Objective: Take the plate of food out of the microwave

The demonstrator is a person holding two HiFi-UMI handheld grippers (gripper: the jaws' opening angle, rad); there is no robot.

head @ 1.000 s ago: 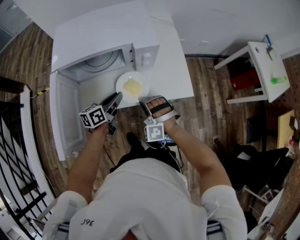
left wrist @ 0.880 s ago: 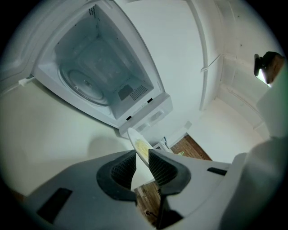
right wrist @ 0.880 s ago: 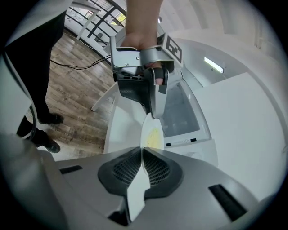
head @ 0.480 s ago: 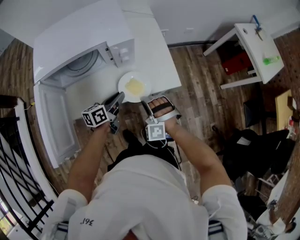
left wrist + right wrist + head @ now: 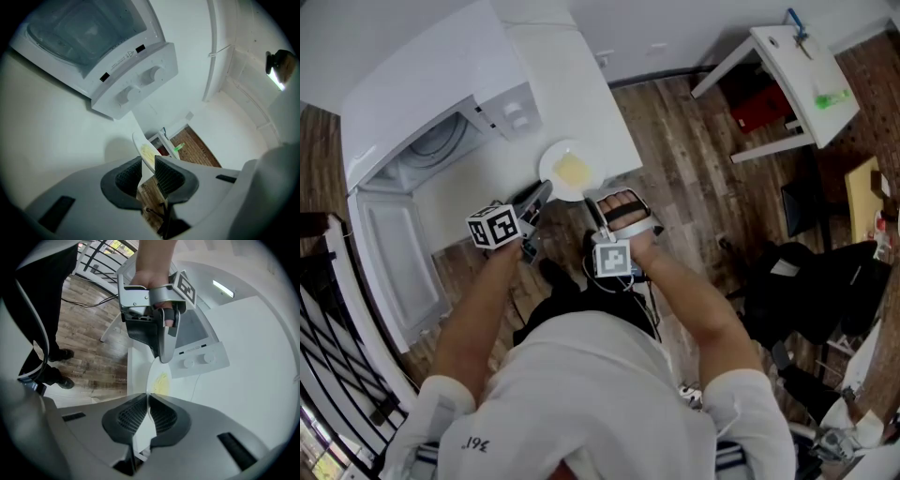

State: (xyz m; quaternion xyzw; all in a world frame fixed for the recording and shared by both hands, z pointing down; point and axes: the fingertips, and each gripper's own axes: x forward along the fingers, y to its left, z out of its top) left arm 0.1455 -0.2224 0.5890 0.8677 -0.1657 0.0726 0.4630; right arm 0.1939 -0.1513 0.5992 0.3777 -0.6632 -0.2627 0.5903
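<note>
A white plate (image 5: 570, 171) with yellow food rests over the front edge of the white counter (image 5: 581, 94), to the right of the microwave (image 5: 431, 103). My left gripper (image 5: 540, 194) is shut on the plate's near-left rim. The right gripper (image 5: 593, 202) is shut on its near-right rim. In the left gripper view the plate (image 5: 146, 152) runs edge-on between the dark pads (image 5: 127, 176). The right gripper view shows the plate (image 5: 159, 379) pinched in my right gripper (image 5: 148, 411), with the left gripper (image 5: 161, 352) on its far rim.
The microwave door (image 5: 389, 258) hangs open at the left; its knobs (image 5: 138, 84) and empty cavity (image 5: 84, 28) face the left gripper. A white side table (image 5: 802, 61) and a red box (image 5: 759, 103) stand at upper right. Black railing (image 5: 328, 375) at the left.
The plate, held by both grippers, has come further right and away from the microwave opening toward the counter's front edge. Both grips stay the same.
</note>
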